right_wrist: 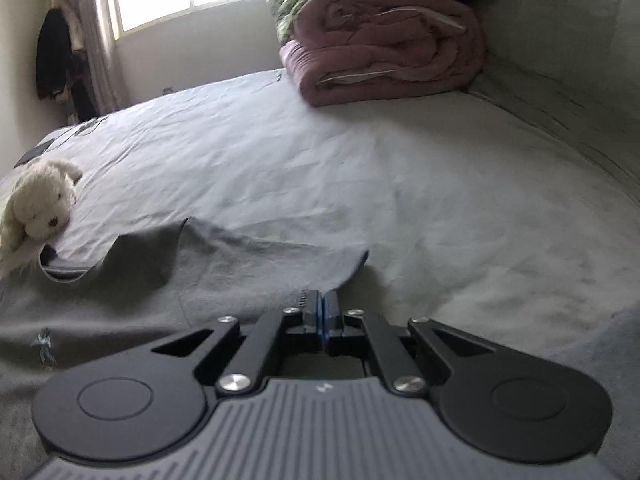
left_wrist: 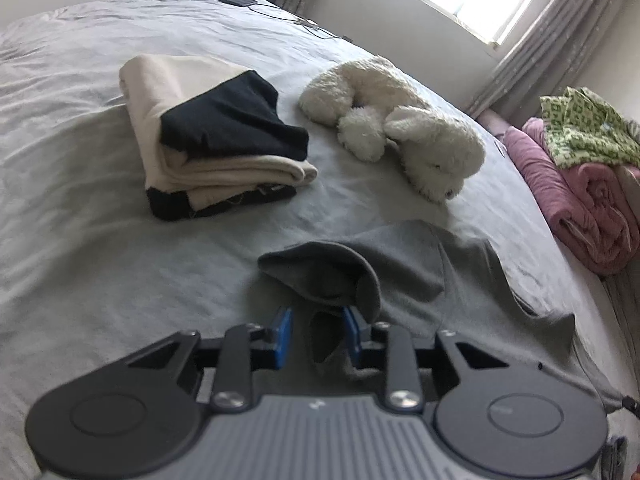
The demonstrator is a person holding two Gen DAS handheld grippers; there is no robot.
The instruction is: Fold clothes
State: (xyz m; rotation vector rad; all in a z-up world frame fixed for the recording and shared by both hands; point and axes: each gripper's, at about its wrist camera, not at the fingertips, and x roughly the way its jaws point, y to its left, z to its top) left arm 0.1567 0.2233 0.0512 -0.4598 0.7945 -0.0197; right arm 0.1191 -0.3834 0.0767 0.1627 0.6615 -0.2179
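Limp, light grey knit garment (left_wrist: 420,280) lies spread on the near bed. Left gripper (left_wrist: 318,332), jaws narrowly apart, straddles its bunched fold; right gripper (right_wrist: 322,312) is pinched closed at the hem, the best hold.

A grey garment (left_wrist: 420,280) lay spread and rumpled on the bed, one edge curled up. Beyond it sat a folded stack of cream and black clothes (left_wrist: 212,136).
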